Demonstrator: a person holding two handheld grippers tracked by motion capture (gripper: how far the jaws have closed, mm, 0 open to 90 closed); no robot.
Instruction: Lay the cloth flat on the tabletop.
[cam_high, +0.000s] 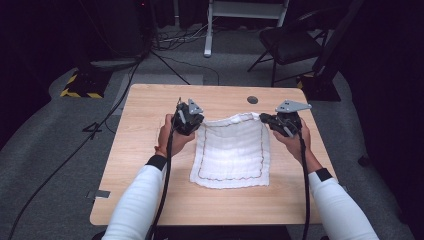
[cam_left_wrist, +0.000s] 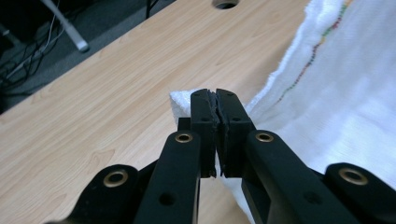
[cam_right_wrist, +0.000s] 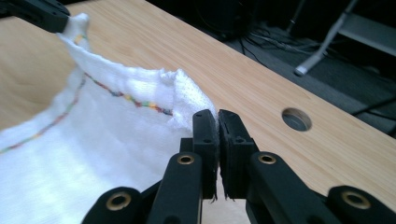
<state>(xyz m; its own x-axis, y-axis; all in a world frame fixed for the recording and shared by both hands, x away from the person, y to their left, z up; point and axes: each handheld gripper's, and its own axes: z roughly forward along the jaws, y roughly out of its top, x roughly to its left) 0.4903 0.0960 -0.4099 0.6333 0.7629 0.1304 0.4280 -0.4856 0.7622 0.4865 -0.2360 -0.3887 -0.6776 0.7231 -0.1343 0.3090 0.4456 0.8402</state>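
Note:
A white towel (cam_high: 231, 152) with a coloured stitched border lies on the wooden table (cam_high: 150, 150); its far edge is lifted off the surface. My left gripper (cam_high: 198, 125) is shut on the towel's far left corner. In the left gripper view the jaws (cam_left_wrist: 217, 99) press together and a bit of the white corner (cam_left_wrist: 180, 101) pokes out beside them. My right gripper (cam_high: 263, 119) is shut on the far right corner. The right gripper view has the jaws (cam_right_wrist: 218, 119) pinching the folded corner (cam_right_wrist: 187, 93), and the left gripper (cam_right_wrist: 39, 11) holds the other corner farther off.
A round cable hole (cam_high: 252, 99) sits in the table near its far edge, just beyond the towel. Behind the table stand a black chair (cam_high: 290, 42), a white frame leg (cam_high: 209, 30) and a yellow-black striped base (cam_high: 82, 84), with cables across the floor.

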